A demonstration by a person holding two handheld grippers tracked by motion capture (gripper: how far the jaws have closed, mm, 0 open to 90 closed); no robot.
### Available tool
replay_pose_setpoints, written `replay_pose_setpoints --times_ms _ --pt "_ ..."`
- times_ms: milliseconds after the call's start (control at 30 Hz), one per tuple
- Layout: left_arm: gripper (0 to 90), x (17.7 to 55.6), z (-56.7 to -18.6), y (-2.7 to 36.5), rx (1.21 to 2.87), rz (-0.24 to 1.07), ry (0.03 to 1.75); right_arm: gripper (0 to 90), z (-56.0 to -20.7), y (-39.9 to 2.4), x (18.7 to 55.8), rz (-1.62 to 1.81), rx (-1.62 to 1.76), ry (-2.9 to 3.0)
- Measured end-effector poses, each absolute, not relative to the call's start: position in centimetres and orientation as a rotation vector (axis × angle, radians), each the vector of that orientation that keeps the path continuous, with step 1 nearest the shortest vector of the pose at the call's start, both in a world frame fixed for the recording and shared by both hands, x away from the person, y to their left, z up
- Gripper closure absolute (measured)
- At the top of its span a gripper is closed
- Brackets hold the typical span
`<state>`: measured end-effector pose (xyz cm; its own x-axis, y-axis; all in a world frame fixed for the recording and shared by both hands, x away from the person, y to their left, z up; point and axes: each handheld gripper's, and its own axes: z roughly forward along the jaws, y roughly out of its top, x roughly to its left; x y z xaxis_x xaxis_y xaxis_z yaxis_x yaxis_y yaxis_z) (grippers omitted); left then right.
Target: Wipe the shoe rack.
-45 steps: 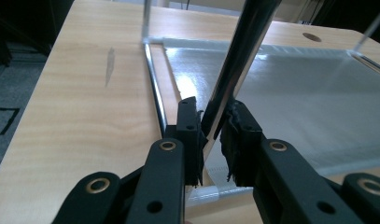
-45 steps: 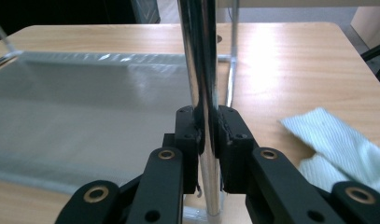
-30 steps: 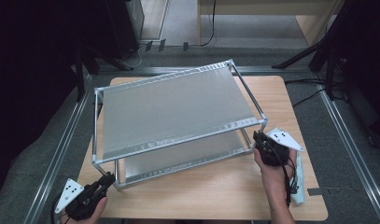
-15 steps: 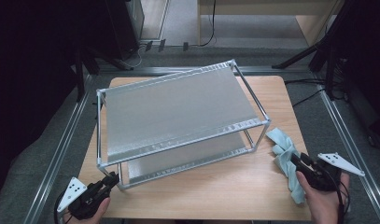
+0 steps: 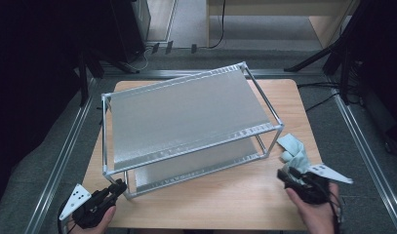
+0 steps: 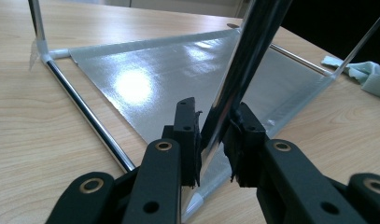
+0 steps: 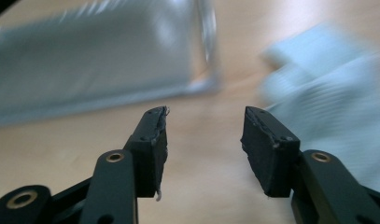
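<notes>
The rack (image 5: 186, 122) was a two-tier frame of thin, shiny metal rods with a matte silver-grey sheet stretched across each level, the upper sheet ribbed along its long edges and the lower one glossy enough to throw back a bright patch of light in the left gripper view. It stood skewed across the middle of the wooden table (image 5: 225, 204), one of its near corners pointing toward the person's left hand. There was one rack with two shelves, one pale green cloth (image 5: 294, 152) and two grippers. The left gripper (image 6: 214, 140), at the rack's near left corner, had its jaws closed on the upright corner post (image 6: 246, 60), the pads pressing it from both sides. The right gripper (image 7: 204, 140) hung just off the rack's near right corner, beside the cloth, which lay crumpled on the table right by that corner; its jaws had just been opening and stood apart with nothing between them, its view blurred.
</notes>
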<state>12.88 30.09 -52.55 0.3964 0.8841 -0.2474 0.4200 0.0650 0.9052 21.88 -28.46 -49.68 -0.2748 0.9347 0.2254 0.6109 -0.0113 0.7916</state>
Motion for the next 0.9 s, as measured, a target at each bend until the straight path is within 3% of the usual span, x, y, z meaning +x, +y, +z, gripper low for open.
replay_pose_setpoints --times_ms 100,233,400,600,767,900 --pt "74.9 12.9 -52.5 30.2 1.544 0.518 1.200 55.7 -49.5 -30.7 21.5 1.058 1.654 1.772" --pt "75.1 13.0 -52.5 30.0 1.545 0.523 1.201 62.6 -52.2 -33.3 20.9 0.827 1.731 1.773" --pt "75.3 13.0 -52.5 30.0 1.545 0.525 1.202 62.8 -53.7 -29.1 20.9 0.817 1.666 1.939" --pt "75.2 13.0 -52.5 30.0 1.545 0.527 1.196 47.8 -51.4 -25.0 21.2 1.149 1.487 2.045" --pt "74.4 13.1 -52.6 30.1 1.542 0.513 1.189 15.7 -50.8 -25.8 23.7 0.975 1.417 1.997" --pt "67.0 13.5 -52.7 29.8 1.551 0.507 1.190 13.0 -53.7 -24.8 25.6 0.820 1.409 2.110"
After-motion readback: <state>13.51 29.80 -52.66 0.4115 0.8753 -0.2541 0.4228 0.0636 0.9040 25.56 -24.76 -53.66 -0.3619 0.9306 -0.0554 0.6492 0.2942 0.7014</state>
